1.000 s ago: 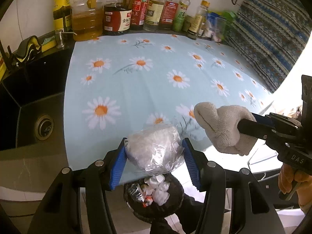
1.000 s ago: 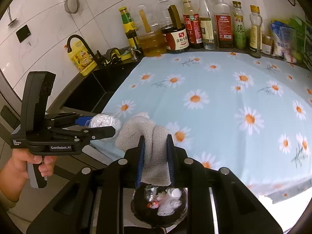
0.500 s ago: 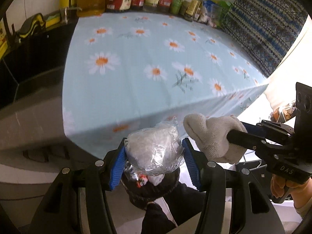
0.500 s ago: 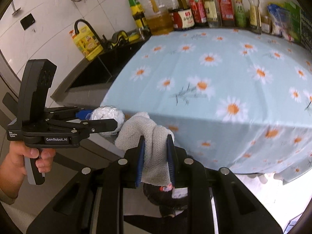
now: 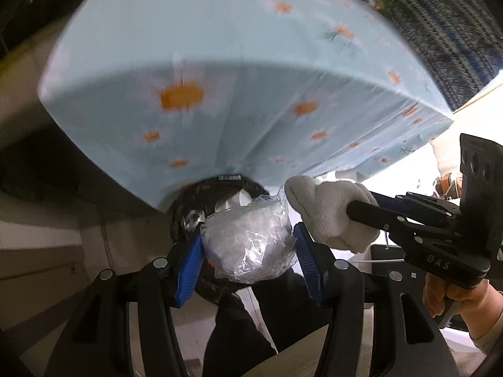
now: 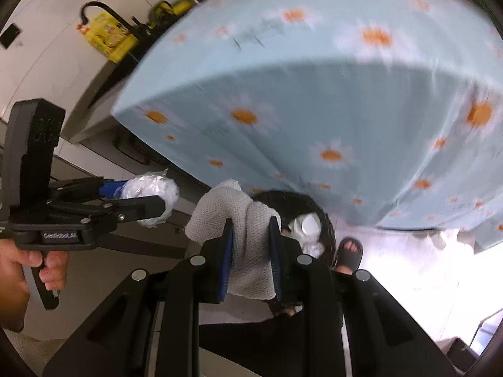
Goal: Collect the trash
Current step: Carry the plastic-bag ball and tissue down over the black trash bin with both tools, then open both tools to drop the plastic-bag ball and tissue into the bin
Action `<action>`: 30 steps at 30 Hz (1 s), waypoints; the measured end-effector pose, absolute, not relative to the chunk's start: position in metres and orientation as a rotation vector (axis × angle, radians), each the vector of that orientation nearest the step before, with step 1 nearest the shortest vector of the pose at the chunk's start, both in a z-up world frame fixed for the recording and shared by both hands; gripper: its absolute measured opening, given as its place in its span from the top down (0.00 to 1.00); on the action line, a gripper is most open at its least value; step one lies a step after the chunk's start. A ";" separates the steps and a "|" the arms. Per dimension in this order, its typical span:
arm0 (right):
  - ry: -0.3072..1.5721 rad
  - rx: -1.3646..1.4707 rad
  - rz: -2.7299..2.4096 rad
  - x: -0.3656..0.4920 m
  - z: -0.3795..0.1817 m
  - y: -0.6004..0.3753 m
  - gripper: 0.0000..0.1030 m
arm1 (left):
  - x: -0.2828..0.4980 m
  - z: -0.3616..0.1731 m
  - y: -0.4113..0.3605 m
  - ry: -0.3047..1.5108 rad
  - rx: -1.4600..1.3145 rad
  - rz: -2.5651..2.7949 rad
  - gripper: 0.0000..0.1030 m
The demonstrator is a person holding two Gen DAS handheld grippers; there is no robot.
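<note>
Left wrist: left claw grips plastic wad; right claw grips cloth.

Left gripper: matt black plastic, ribbed blue pads, clamping a glossy, crinkled clear plastic wad. Right gripper: same finish, clamping a coarse-knit white cloth. Ahead: smooth printed-fabric tablecloth.

daisy tablecloth draping counter | white tiled wall | black faucet | bright floor
</note>
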State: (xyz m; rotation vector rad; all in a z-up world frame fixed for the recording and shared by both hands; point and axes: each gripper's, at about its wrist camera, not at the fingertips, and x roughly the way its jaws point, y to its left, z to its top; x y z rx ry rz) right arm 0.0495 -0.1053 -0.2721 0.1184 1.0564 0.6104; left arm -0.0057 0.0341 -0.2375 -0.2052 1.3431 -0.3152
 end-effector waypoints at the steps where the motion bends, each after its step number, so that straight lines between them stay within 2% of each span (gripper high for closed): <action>1: 1.075 0.126 0.605 0.052 -0.279 -0.106 0.78 | -0.006 -0.247 0.033 1.366 -0.212 -0.308 0.48; 10: 1.272 0.175 0.565 0.072 -0.354 -0.106 0.77 | -0.015 -0.319 0.031 1.511 -0.245 -0.264 0.48; 23: 1.436 0.254 0.477 0.098 -0.427 -0.102 0.76 | -0.017 -0.409 0.028 1.665 -0.249 -0.191 0.48; 28: 1.468 0.272 0.434 0.103 -0.437 -0.104 0.73 | -0.013 -0.415 0.022 1.673 -0.237 -0.189 0.45; 30: 1.468 0.279 0.428 0.105 -0.436 -0.105 0.71 | -0.011 -0.419 0.022 1.685 -0.246 -0.177 0.38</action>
